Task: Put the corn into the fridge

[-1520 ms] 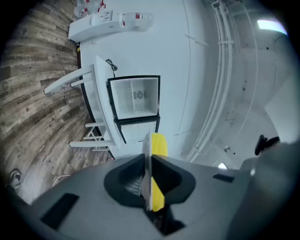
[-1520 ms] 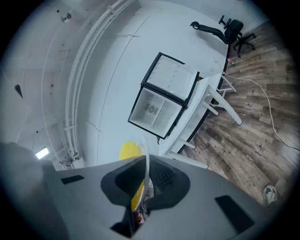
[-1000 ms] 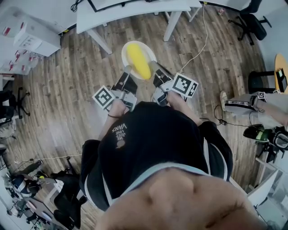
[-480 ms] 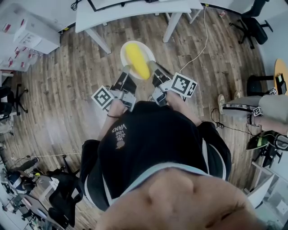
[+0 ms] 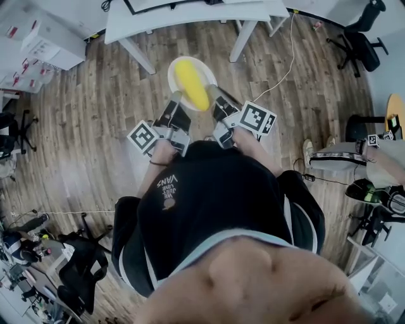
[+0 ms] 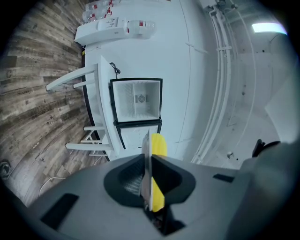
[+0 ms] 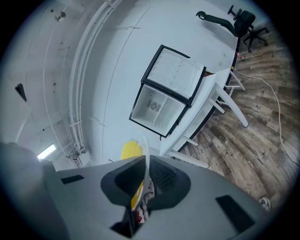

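Observation:
A yellow corn cob (image 5: 191,83) lies on a white plate (image 5: 174,66), carried in the air over the wooden floor. My left gripper (image 5: 175,100) is shut on the plate's left rim and my right gripper (image 5: 213,95) on its right rim. In the left gripper view the plate (image 6: 146,159) shows edge-on between the jaws of the left gripper (image 6: 147,180), with the corn (image 6: 159,145) behind it. The right gripper view shows the plate rim (image 7: 146,157) in the right gripper (image 7: 143,183), the corn (image 7: 130,150) beside it. The small fridge (image 6: 136,101) stands open on the white table; its door (image 7: 177,70) is swung aside.
A white table (image 5: 190,12) stands ahead with its legs (image 5: 239,39) on the wooden floor. A cable (image 5: 281,66) trails across the floor at the right. Office chairs (image 5: 364,41) and another person (image 5: 345,155) are at the right, white boxes (image 5: 50,41) at the left.
Both grippers, still shut on the plate, have carried it and the corn a little forward toward the white table. The person at the right has shifted.

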`<state>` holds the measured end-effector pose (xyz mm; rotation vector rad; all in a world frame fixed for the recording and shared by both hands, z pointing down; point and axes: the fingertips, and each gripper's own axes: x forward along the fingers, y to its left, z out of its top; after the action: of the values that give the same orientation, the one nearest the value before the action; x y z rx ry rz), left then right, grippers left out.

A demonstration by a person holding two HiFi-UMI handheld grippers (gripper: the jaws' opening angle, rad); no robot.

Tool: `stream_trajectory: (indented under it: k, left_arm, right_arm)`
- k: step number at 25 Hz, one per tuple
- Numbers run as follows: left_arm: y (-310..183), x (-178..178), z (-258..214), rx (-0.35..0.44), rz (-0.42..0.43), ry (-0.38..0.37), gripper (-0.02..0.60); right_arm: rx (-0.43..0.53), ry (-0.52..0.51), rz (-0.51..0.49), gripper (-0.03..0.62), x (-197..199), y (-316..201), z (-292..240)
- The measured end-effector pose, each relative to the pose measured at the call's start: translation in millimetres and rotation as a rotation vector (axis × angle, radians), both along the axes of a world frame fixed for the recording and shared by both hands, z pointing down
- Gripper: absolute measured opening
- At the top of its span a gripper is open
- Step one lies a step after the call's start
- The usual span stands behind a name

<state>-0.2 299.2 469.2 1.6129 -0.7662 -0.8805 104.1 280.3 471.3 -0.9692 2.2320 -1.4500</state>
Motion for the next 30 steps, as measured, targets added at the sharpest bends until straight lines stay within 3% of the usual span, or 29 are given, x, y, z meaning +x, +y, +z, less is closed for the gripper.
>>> stream_trajectory:
  k: [13,30]
  left_arm:
    - [-1,26,12,-0.024,-0.050,-0.003,0.041]
    - [-40,18,19,-0.051,-0.049,0.019,0.041]
  right_arm:
    - [-0.023,0.000,-0.056,0.029,25,-4,13]
    - [-0.021,0.008,-0.062,0.029,17,-44,16]
